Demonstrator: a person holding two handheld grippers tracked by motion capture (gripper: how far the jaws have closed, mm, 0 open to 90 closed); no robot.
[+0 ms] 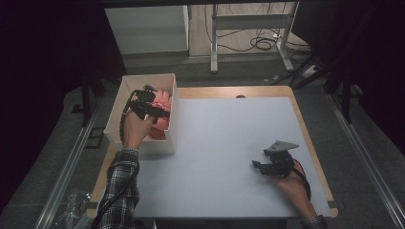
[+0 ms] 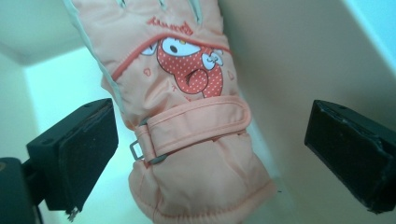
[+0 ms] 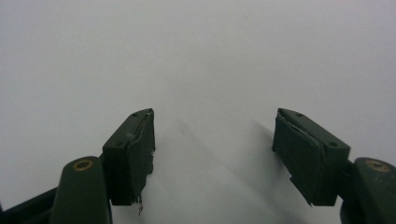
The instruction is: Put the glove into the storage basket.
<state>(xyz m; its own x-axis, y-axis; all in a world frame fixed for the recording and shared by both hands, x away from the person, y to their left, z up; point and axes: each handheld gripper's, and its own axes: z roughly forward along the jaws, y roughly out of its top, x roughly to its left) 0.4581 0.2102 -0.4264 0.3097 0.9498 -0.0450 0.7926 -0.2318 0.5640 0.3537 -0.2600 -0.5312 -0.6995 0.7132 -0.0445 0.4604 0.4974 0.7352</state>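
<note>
The left gripper point(image 2: 210, 140) is hovering, jaws wide, around a padded peach cartoon-print glove point(image 2: 187, 116) lying inside the white cardboard box point(image 1: 125, 90) at ten o'clock; the right gripper point(image 3: 212, 154) is resting wide at four o'clock on the pale grey counter point(image 1: 224, 138).

A person's left forearm, in a plaid sleeve point(image 1: 122, 183), reaches forward and up from the near edge, the left hand point(image 1: 136, 130) gripping the left tongs point(image 1: 152, 106), whose black jaws stand wide apart and angled downward. The right hand point(image 1: 289, 183) rests low at the near right, holding the right tongs point(image 1: 258, 166) pointed leftward, jaws likewise spread wide, a grey three-cornered plate point(image 1: 281, 146) on top and a cable trailing back along the wrist.
</note>
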